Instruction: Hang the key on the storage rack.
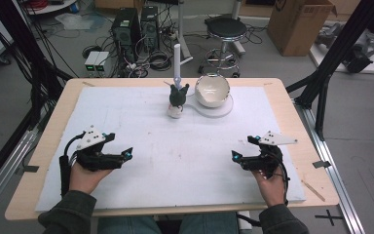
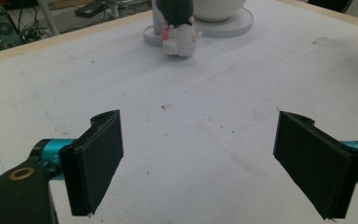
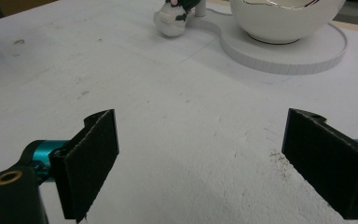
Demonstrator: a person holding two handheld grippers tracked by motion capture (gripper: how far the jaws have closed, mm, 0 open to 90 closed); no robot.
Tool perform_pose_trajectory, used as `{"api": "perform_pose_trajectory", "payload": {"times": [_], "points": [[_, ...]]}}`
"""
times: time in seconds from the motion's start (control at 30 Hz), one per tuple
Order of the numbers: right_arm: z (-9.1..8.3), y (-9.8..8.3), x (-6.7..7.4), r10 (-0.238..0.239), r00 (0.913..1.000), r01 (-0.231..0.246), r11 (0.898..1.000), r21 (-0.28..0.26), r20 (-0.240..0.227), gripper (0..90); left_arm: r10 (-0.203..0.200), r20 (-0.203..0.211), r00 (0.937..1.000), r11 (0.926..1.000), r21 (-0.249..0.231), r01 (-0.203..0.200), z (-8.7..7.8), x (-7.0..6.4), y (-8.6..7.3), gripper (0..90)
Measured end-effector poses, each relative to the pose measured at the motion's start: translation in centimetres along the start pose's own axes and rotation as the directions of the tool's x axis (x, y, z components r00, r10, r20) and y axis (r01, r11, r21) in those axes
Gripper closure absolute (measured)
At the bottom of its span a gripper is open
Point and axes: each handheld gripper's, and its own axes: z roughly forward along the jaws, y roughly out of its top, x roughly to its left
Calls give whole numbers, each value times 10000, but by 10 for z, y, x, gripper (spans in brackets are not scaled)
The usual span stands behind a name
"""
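My left tool [image 1: 126, 155] sits at about eight o'clock on the desk [image 1: 48, 146], its jaws spread wide with nothing between them, held low over the white sheet [image 1: 141, 131] that covers the desk. My right tool [image 1: 234, 157] mirrors it at about four o'clock, jaws likewise spread and empty, the two tools well apart and pointing inward toward each other. Out at twelve o'clock, near the far edge, a small plush toy [image 1: 177, 100] with a dark green top and white bottom rests against a white upright post [image 1: 177, 66]. Just beside it, toward one o'clock, a white bowl [image 1: 212, 90] stands on a flat white round base [image 1: 226, 109].
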Motion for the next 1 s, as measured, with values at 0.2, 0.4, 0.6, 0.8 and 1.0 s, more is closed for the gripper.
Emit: {"api": "perform_pose_trajectory", "payload": {"times": [0.2, 0.4, 0.6, 0.8, 1.0], "points": [[0, 0, 0, 9, 10000, -9, 10000, 11, 3, 102, 149, -48, 9999, 9999, 43, -149, -3, -2, -3, 163], [0, 0, 1, -20, 10000, 20, 10000, 50, -14, 103, 142, -119, 9998, 9999, 86, -141, -7, -1, -10, 163], [1, 0, 1, -23, 10000, 23, 10000, 84, -21, 103, 70, -169, 9998, 10000, 54, -69, -13, -1, -16, 163], [2, 0, 1, -57, 10000, 57, 9999, 136, -1, 102, 15, -201, 9998, 10000, 47, -14, -17, 0, -20, 163], [2, -1, 1, -103, 9999, 103, 9998, 164, -24, 103, 45, -239, 9997, 10000, 87, -43, -21, 0, -24, 163]]}}
